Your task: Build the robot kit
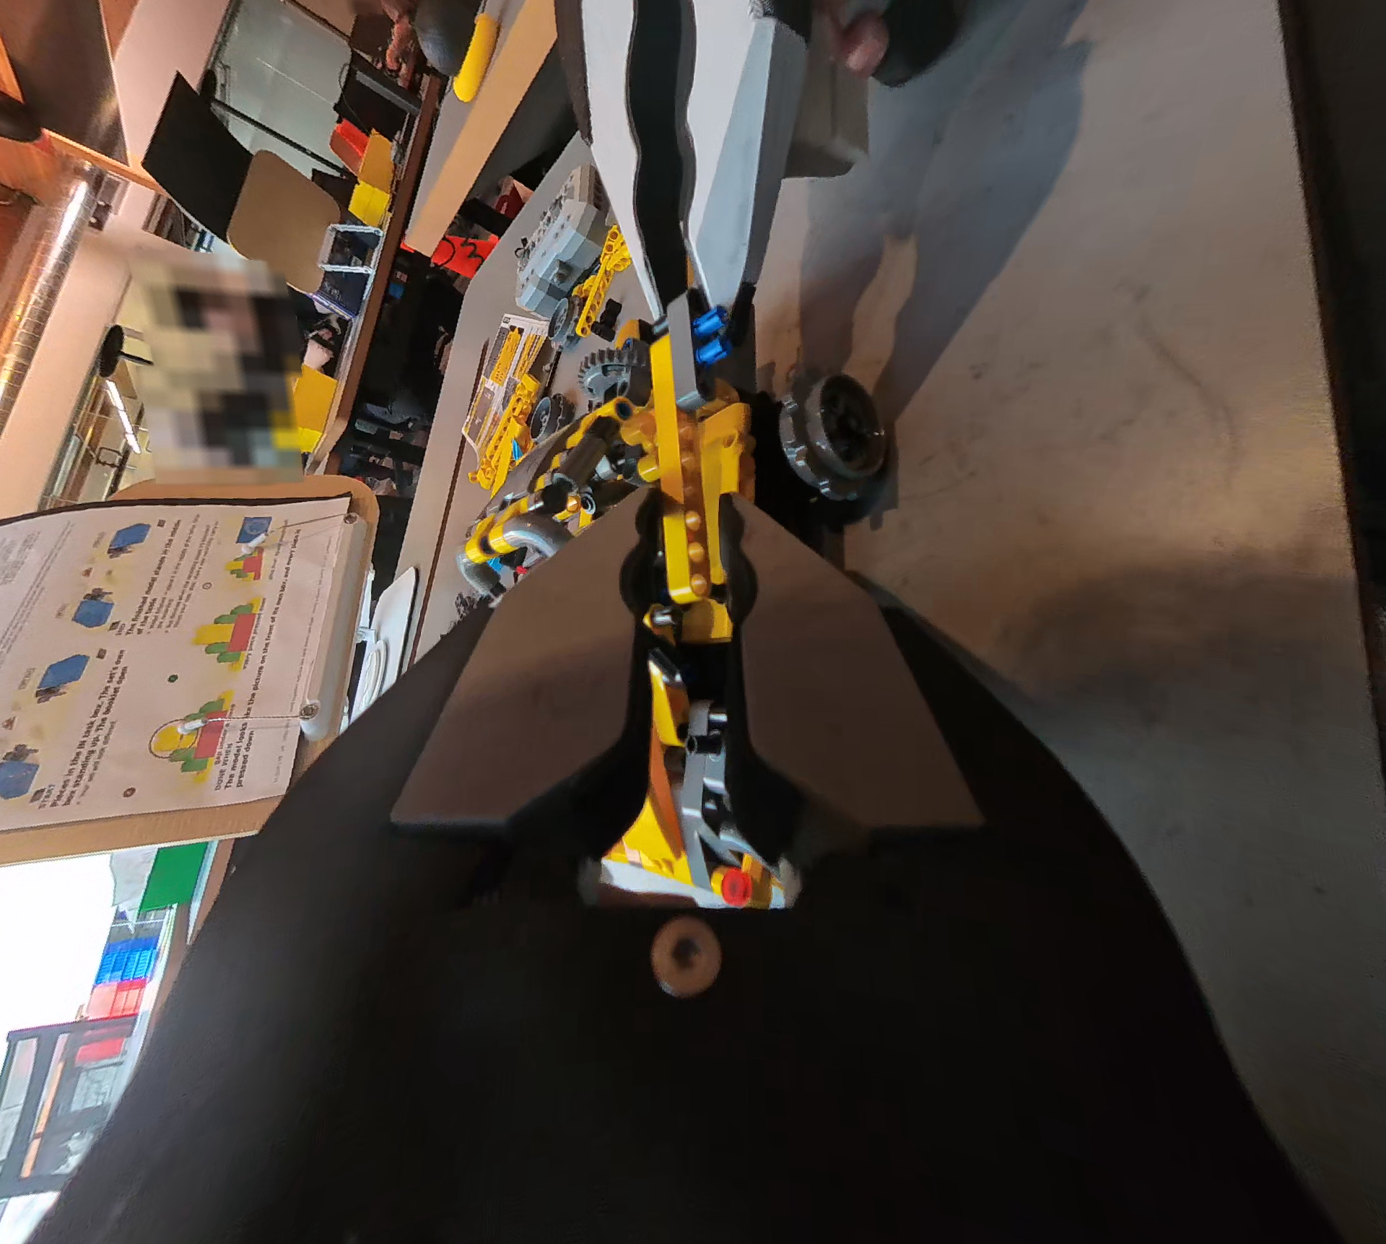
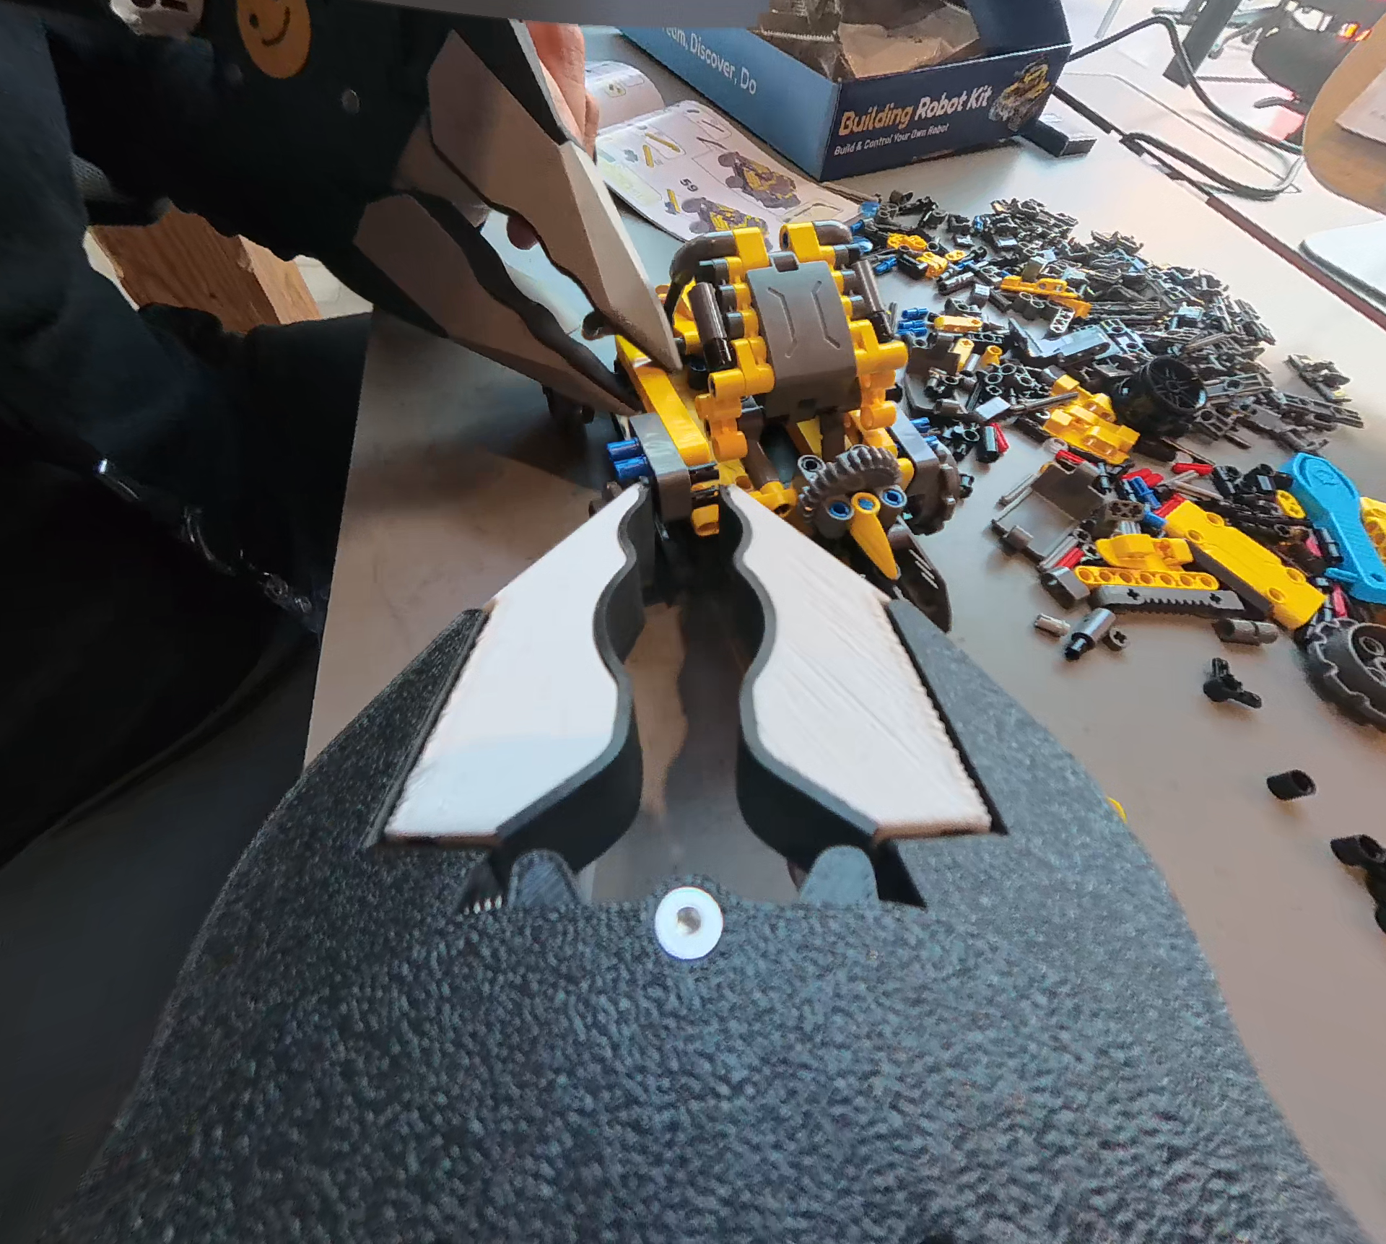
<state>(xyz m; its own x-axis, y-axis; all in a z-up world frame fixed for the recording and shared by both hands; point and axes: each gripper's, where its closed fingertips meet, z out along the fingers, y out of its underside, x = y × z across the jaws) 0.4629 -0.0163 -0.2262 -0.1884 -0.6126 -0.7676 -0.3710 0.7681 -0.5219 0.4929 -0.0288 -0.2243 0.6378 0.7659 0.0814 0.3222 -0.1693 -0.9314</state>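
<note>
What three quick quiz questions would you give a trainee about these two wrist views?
1. True or false: the left claw is open, clear of the yellow brick model.
2. What lies on the table beside the model? A) heap of loose brick parts B) bowl C) laptop
3. Fill in: the pins by the right claw are ___.
Key: 1 false, it grips the model; 2 A; 3 blue.

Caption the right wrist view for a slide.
Right gripper pinching grey beam on yellow model, left gripper clamping its side.
</note>
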